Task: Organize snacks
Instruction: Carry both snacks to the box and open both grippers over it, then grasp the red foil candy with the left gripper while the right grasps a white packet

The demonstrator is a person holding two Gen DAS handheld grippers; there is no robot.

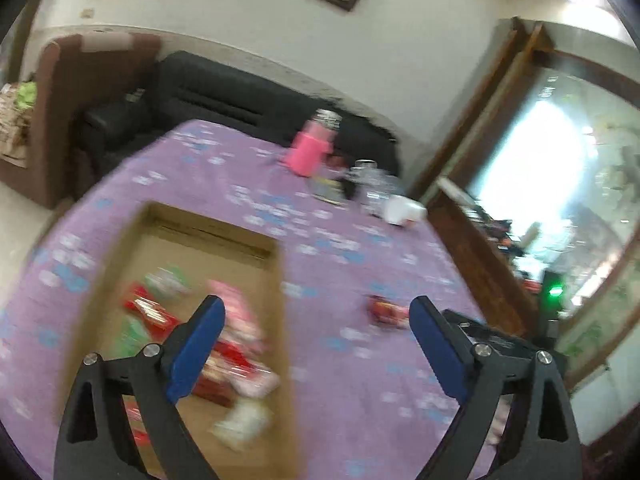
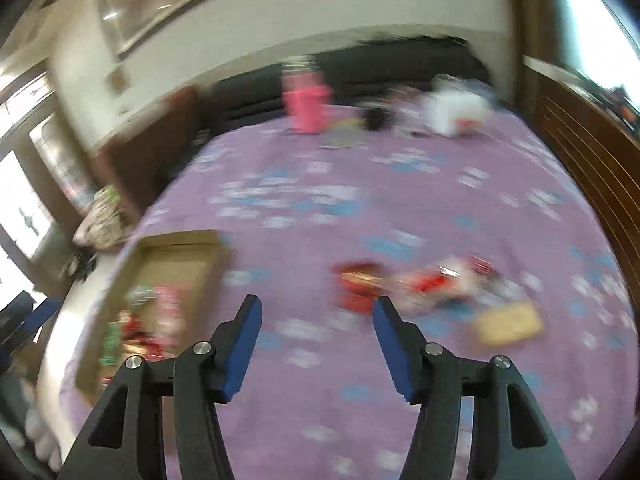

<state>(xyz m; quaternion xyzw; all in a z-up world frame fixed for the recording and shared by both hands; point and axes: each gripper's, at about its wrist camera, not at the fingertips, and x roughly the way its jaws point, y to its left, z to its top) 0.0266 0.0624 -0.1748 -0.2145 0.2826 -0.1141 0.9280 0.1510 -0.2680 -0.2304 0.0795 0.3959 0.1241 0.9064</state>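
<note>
Red snack packet point(image 2: 358, 286): frame centre, light, crinkly, slippery; pinch across flat middle.
Cardboard box point(image 2: 120, 284): lower left, part filled.
Right gripper point(image 2: 316, 322): spread, empty.
Left gripper point(image 1: 316, 322): spread, empty.

- The snack packets point(image 1: 224, 344) in the cardboard box point(image 1: 276, 280) are smeared by motion blur; their print cannot be read, and the left gripper's point(image 1: 316, 312) near finger covers some.
- The box's near end runs behind the gripper body.
- In the right wrist view, the loose packets point(image 2: 432, 284) on the purple tabletop point(image 2: 400, 200) blur into one another; their number is unclear.
- The pink bottle point(image 2: 306, 108) and white object point(image 2: 452, 114) are blurred.
</note>
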